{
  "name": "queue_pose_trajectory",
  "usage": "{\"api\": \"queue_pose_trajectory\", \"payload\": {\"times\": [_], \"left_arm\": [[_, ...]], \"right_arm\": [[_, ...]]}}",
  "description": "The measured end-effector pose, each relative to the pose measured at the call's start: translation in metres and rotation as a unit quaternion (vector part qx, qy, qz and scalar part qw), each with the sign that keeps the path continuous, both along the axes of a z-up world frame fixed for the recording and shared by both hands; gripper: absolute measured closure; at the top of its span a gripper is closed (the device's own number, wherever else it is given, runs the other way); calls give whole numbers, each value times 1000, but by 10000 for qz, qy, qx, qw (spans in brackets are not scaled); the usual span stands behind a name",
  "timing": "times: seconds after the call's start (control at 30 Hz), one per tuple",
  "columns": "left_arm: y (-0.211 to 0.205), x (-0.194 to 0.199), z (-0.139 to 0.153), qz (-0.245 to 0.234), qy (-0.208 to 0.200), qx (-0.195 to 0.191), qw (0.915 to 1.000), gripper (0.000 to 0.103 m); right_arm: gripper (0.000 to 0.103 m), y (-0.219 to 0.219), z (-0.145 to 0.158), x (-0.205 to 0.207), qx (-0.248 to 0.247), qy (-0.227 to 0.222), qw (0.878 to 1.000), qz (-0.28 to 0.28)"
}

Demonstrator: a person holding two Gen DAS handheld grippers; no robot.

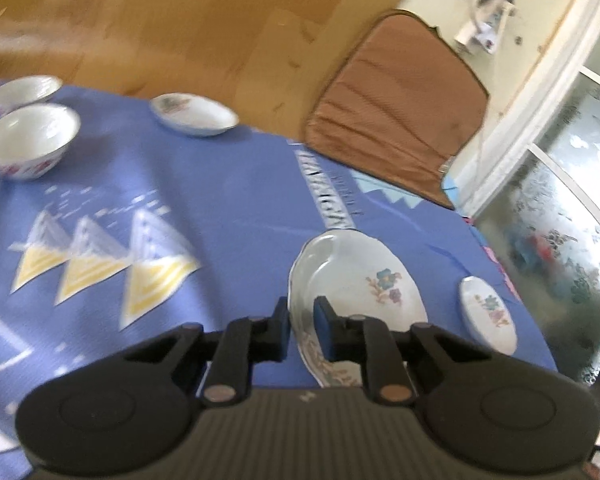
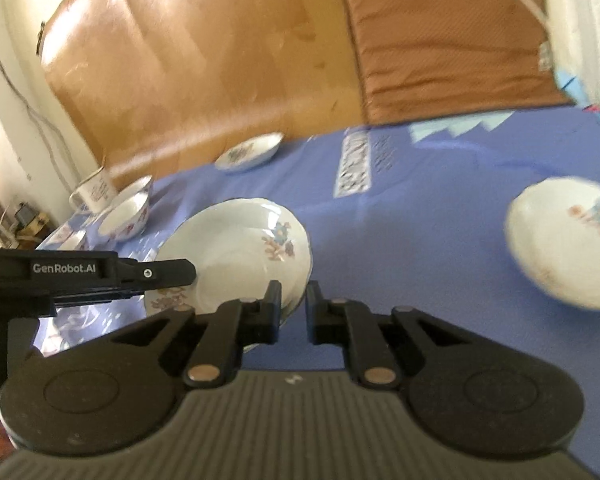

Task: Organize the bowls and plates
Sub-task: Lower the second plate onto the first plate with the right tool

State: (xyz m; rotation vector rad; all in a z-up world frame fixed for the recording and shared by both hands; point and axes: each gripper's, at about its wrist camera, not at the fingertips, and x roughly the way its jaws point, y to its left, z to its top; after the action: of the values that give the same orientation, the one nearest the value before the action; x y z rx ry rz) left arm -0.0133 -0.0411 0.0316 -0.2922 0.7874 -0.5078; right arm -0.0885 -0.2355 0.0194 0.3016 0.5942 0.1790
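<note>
2 bowls (image 1: 30,140) far left on tablecloth (image 1: 228,200), small plate (image 1: 194,114) behind, large plate (image 1: 356,288) near right, saucer (image 1: 488,314) beside it

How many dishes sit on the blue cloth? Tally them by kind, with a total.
Plates: 3 (held plate, far plate, right plate)
Bowls: 2 (near bowl, far bowl)
Mugs: 1 (mug)
Total: 6

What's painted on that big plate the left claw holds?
Blue and purple flowers on the white plate; clearest in the left wrist view.
</note>
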Motion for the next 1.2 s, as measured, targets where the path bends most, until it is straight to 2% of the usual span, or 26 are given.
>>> {"api": "queue_pose_trajectory", "payload": {"times": [0.23, 0.63, 0.83, 1.07, 1.2], "left_arm": [[-58, 14, 13, -503, -109, 84, 9986, 89], [-161, 26, 12, -1310, -209, 275, 9908, 89], [-194, 33, 3, -1521, -66, 275, 9880, 89], [-215, 36, -7, -1651, -2, 468, 9852, 88], [-219, 33, -6, -1688, -134, 573, 9839, 86]], "right_arm": [[88, -45, 8, -12, -39, -245, 9980, -586], [88, -117, 5, -33, 35, -348, 9873, -1548], [88, -138, -1, -40, 10, -283, 9817, -1882], [88, -150, -10, -38, -1, -172, 9777, -2095], [88, -149, -11, -39, -81, -210, 9770, -2121]]}}
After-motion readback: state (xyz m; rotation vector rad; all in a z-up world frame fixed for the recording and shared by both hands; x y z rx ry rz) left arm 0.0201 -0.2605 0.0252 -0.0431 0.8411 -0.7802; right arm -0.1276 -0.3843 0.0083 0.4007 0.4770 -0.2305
